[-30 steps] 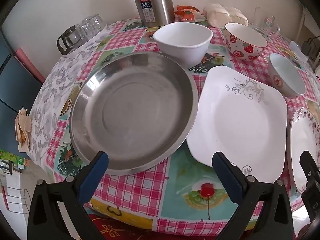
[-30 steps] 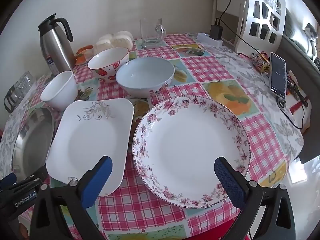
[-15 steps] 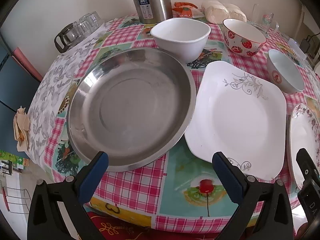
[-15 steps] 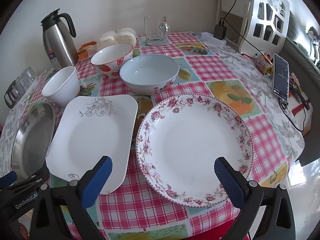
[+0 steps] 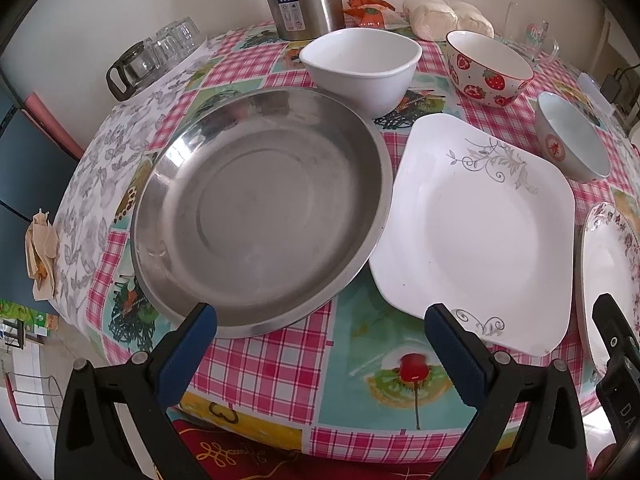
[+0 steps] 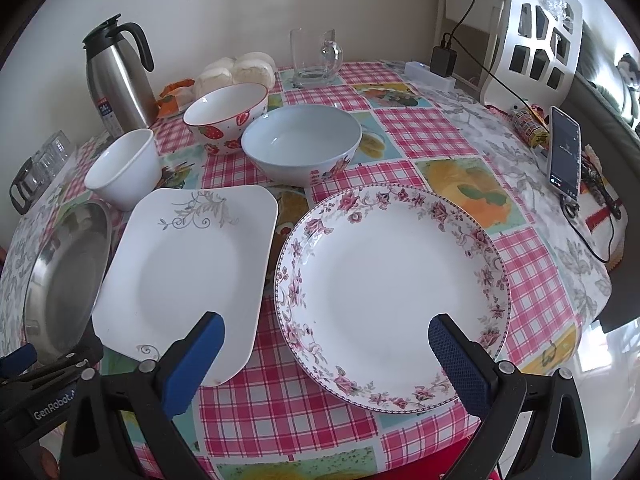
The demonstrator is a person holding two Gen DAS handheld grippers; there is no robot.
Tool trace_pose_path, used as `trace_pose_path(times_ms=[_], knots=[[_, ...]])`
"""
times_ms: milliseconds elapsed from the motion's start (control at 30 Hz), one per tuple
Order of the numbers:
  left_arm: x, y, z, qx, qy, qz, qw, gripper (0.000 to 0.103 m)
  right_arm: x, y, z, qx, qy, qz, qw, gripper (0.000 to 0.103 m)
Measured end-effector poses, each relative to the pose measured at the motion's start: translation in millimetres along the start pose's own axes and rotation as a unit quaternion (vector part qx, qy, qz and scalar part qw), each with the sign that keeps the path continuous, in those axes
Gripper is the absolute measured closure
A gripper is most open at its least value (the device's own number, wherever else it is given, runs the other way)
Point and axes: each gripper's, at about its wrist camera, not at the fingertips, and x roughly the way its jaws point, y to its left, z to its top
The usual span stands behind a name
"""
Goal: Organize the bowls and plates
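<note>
- Presently we hold the left gripper [image 5: 320,344] spread wide, empty, above the steel pan [image 5: 260,216] and square plate [image 5: 476,232].
- Our right gripper [image 6: 326,354] gapes, empty, over the flowered plate [image 6: 392,292] on the table [image 6: 420,136].

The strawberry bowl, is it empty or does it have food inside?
Empty, as far as visible: the strawberry bowl stands upright and its visible inner wall is bare white; its bottom is hidden.

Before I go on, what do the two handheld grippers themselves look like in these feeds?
Both match: the left gripper and right gripper have black angular plastic arms with silver pivot screws, each ending in a dark blue textured pad. In the right wrist view, the left unit's side bears white "GenRobot" lettering. No cables, sleeves or hands show.
</note>
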Motion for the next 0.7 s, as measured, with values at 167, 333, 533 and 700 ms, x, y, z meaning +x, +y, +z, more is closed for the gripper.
trace_pose_path(times_ms=[167,333,533,700], knots=[[0.5,-0.6,0.6,0.001,0.001,-0.001,1.0000,0.000,0.4,0.7,-0.1,-0.002,0.000,0.000,1.000,0.000],[0.8,-1.8,0.4,0.001,0.002,-0.001,1.0000,0.000,0.5,1.5,-0.2,-0.003,0.001,0.000,1.000,0.000],[1.1,-2.2,0.1,0.001,0.002,-0.001,1.0000,0.000,0.7,1.7,-0.4,-0.004,0.002,-0.001,1.000,0.000],[2.1,-3.4,-1.6,0.002,0.003,-0.001,1.0000,0.000,0.8,1.8,-0.3,-0.006,0.004,0.000,1.000,0.000]])
